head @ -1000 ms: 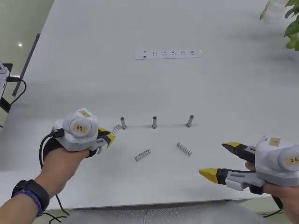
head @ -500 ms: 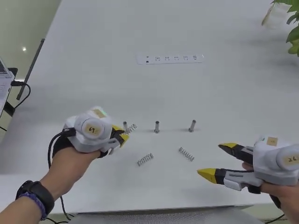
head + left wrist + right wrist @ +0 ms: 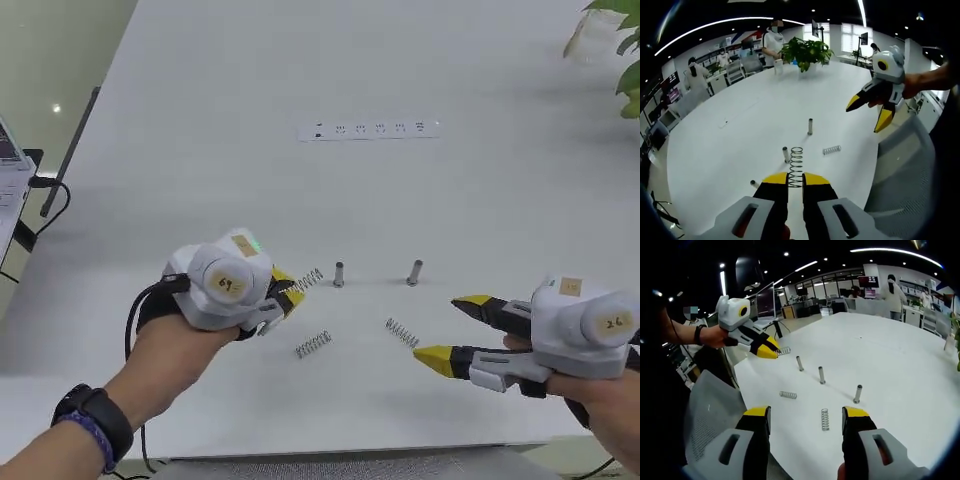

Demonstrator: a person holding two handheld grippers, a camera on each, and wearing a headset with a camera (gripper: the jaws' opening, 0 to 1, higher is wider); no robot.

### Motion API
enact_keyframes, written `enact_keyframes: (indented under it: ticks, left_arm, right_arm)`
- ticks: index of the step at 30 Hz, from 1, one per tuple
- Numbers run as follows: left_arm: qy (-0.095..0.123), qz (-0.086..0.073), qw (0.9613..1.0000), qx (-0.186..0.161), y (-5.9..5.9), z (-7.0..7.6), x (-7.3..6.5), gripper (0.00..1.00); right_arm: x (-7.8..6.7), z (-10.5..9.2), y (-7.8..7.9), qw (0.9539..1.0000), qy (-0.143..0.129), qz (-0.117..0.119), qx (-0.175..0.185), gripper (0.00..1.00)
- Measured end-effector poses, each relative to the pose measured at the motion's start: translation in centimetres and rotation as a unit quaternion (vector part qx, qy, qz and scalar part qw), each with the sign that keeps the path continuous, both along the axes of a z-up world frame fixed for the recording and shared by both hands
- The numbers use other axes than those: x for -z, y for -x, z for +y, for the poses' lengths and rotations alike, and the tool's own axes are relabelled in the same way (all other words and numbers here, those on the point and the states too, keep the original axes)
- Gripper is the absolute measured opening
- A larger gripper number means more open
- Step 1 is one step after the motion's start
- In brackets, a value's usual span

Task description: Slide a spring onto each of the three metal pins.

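- Head view looks down on a white workbench point(image 3: 200, 150) with short upright metal pins point(image 3: 339, 274) standing in a row near its front edge.
- On the person's left, the left gripper point(image 3: 288, 296), white with yellow-tipped jaws, is clamped on one end of a small coiled steel spring point(image 3: 308, 279). The free end sticks forward so that the open coil can drop over a pin.
- From the left gripper view, that spring hangs above the table close to the middle pin point(image 3: 785, 154) of three, not yet on it. All three pins look bare.
- Opposite, the right gripper point(image 3: 450, 330) is empty, jaws spread wide, just beside one of two loose springs point(image 3: 401, 333) lying flat in front of the pins. It seems placed for the next pick-up.
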State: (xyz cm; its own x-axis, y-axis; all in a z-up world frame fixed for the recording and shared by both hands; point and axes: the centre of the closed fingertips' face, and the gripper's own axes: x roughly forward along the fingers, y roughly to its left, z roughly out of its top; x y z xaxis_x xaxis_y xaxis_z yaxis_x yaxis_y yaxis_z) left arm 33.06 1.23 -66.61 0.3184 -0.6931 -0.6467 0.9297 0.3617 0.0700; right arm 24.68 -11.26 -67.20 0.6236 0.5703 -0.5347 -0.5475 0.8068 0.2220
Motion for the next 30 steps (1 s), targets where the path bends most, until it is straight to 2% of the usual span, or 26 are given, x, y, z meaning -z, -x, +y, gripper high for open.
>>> enact_keyframes:
  ticks: [4,16,30]
  left_arm:
    - [0.000,-0.003,0.9999,0.014,0.5,-0.7,-0.3,0.02]
    - [-0.003,-0.014,0.9976,0.068,3.2,-3.2,-0.8,0.02]
    - [-0.008,-0.025,0.9909,0.132,6.5,-5.4,-1.0,0.02]
  right_arm:
    - [-0.2,0.6,-0.4,0.9999,-0.004,-0.003,-0.009,0.54]
    - [-0.9,2.1,-1.1,0.9991,-0.017,-0.013,-0.036,0.46]
    - [-1.5,4.1,-0.9,0.9961,-0.045,-0.013,-0.075,0.32]
